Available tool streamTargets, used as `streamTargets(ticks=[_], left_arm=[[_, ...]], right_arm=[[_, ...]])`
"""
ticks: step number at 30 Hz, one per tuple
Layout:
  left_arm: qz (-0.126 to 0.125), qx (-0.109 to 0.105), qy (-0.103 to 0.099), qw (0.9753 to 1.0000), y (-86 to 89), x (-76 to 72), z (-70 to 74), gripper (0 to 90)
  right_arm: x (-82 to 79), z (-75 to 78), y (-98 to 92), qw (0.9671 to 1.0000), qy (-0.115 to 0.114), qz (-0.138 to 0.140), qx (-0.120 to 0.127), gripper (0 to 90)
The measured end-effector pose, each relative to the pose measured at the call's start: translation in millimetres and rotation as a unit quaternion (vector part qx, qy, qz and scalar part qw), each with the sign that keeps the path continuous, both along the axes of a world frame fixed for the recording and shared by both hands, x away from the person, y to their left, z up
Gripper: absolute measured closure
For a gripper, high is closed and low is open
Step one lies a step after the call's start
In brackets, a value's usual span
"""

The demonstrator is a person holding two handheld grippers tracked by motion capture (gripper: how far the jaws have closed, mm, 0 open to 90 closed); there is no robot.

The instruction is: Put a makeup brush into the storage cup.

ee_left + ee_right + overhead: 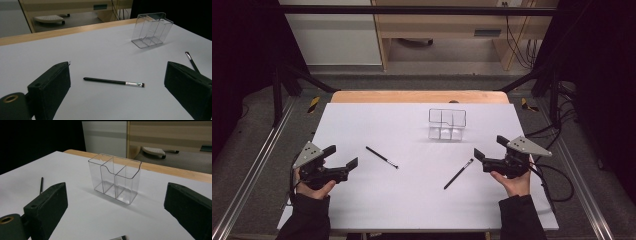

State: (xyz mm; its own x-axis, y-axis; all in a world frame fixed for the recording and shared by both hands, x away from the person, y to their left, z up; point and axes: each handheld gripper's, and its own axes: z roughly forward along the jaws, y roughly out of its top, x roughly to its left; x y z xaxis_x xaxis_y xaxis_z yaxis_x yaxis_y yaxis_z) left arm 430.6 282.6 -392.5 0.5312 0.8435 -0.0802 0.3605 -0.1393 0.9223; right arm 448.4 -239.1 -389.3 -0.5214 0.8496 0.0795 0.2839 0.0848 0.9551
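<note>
A person is sitting at the white table [362,200], holding a gripper in each hand. Both grippers are wide open and holding nothing — this looks like the very start of the job.

The clear box [447,124] is standing upright toward the far side of the table, and its little compartments look empty. Two thin black brushes are lying flat on the table, on the person's side of the box. The left brush [382,157] is lying to the left of the box and nearer the person, well apart from it. The right brush [458,174] is lying just right of the box and nearer still to the person.

The left gripper [343,158] is hovering farther left of the box, pointing at the left brush — in the left gripper view, that brush [113,82] is sitting right between the open jaws, but farther off. The right gripper [490,148] is hovering right of the box, near the right brush's bristle end.

My guess is the brushes are going into the box. Next, a gripper needs to go down low over a brush, close on its thin handle, then lift it and stand it in a compartment.
</note>
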Motion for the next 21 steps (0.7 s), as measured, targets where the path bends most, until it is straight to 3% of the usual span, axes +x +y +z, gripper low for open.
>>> streamTargets(ticks=[11, 15, 21], left_arm=[[0.002, 0.012, 0.017, 0.9998, -3.7, 4.1, -9.6, 5.8], [0.000, 0.015, 0.023, 0.9996, -6.1, 4.9, -13.6, 5.8], [-0.004, 0.023, 0.027, 0.9994, -9.7, 5.1, -16.1, 5.8]], right_arm=[[-3.5, 2.8, -0.7, 0.9996, 0.013, -0.019, -0.014, 5.4], [-3.5, 3.7, 6.3, 0.9988, 0.027, -0.026, -0.033, 4.6], [-5.7, 3.1, 16.4, 0.9976, 0.045, -0.034, -0.041, 4.5]])
